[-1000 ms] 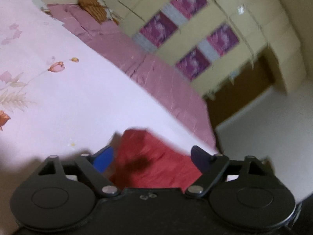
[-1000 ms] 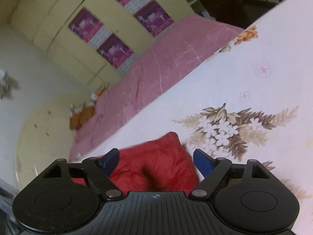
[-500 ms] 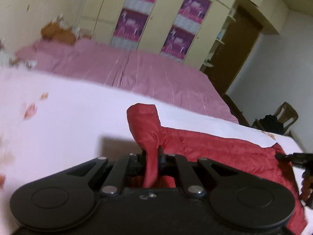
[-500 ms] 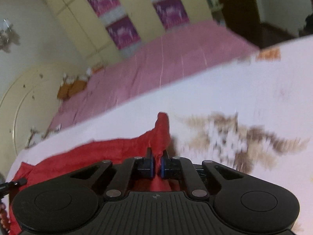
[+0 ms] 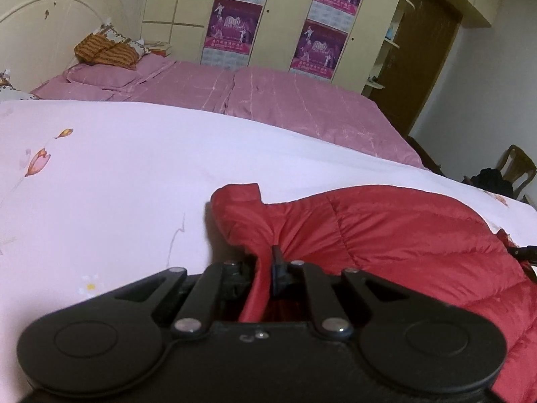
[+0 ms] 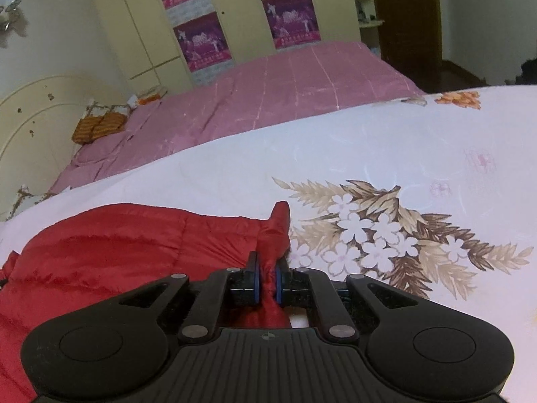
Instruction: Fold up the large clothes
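A red padded jacket (image 5: 386, 235) is lying on a white sheet (image 5: 117, 174) printed with flowers, spread over the near bed. In the left wrist view the jacket is stretching from the middle of the picture out to the right edge; in the right wrist view it is filling the lower left.

The left gripper (image 5: 265, 268) is pinching a fold of the jacket near one corner, which is standing up in a small flap just above the fingers. Its jaws are easing open a little at this moment, yet the red cloth is still sitting tight between them and the pads are pressing on it.

The right gripper (image 6: 266, 282) is clamping the other end of the jacket, its blue-edged pads (image 6: 255, 280) drawn together on a bunched ridge of cloth that is poking up in a point beyond them. Just to the right of that grip a brown and white flower print (image 6: 379, 238) is showing on the sheet.

Behind the white sheet a pink bedspread (image 5: 268, 104) is covering the far bed, with an orange striped cushion (image 5: 107, 52) resting near the cream headboard (image 5: 50, 23). Cream wardrobe doors carrying purple posters (image 5: 231, 30) are standing along the back wall, and a dark wooden door (image 5: 423, 57) is showing to their right
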